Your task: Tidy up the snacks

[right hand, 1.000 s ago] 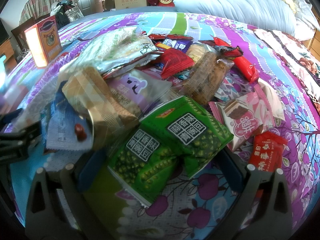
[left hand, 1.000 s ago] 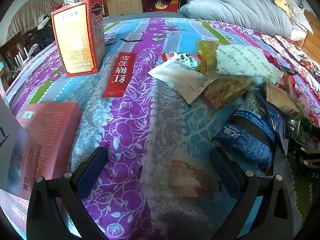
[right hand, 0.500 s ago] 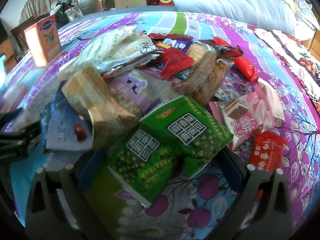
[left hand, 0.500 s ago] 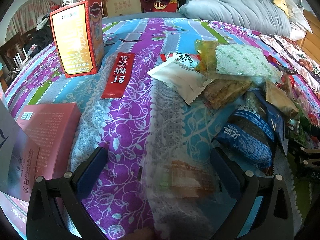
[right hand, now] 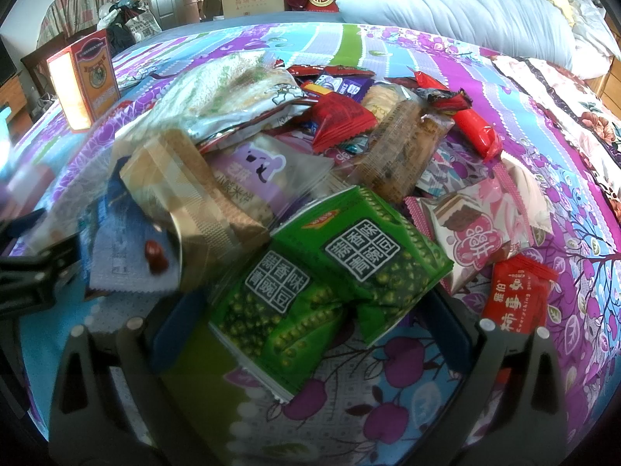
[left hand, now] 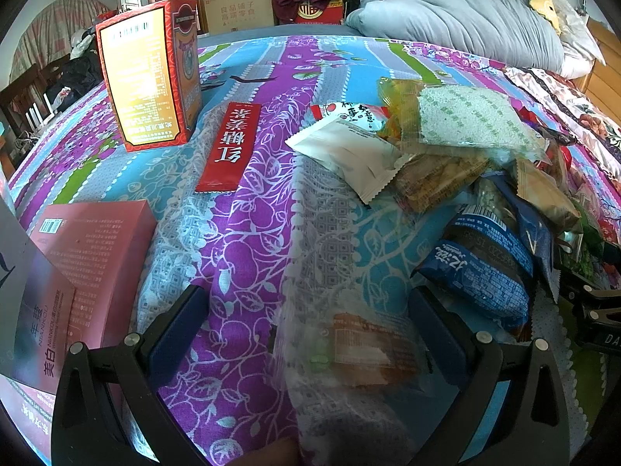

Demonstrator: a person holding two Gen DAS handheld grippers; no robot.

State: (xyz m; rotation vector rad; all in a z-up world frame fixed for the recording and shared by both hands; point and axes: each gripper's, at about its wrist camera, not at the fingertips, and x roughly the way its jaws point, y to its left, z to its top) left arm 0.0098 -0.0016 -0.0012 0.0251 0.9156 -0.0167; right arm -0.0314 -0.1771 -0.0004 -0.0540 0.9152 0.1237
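A heap of snack packets lies on a purple and blue bedspread [left hand: 248, 256]. My left gripper [left hand: 310, 326] is open, its jaws wide apart over the cloth, with a clear-wrapped snack [left hand: 361, 349] lying blurred between them. My right gripper [right hand: 306, 334] is open around a pair of joined green pea packets [right hand: 322, 272] at the near edge of the heap. A blue packet [left hand: 481, 268] lies right of the left gripper. A red sachet [left hand: 229, 147] and a white packet [left hand: 349, 155] lie further off.
A tall red and yellow box [left hand: 147, 73] stands at the back left, also in the right wrist view [right hand: 85, 77]. A pink box [left hand: 89, 256] lies near left. A grey duvet [left hand: 465, 19] is heaped at the bed's far end. A red packet [right hand: 516, 295] lies right of the pea packets.
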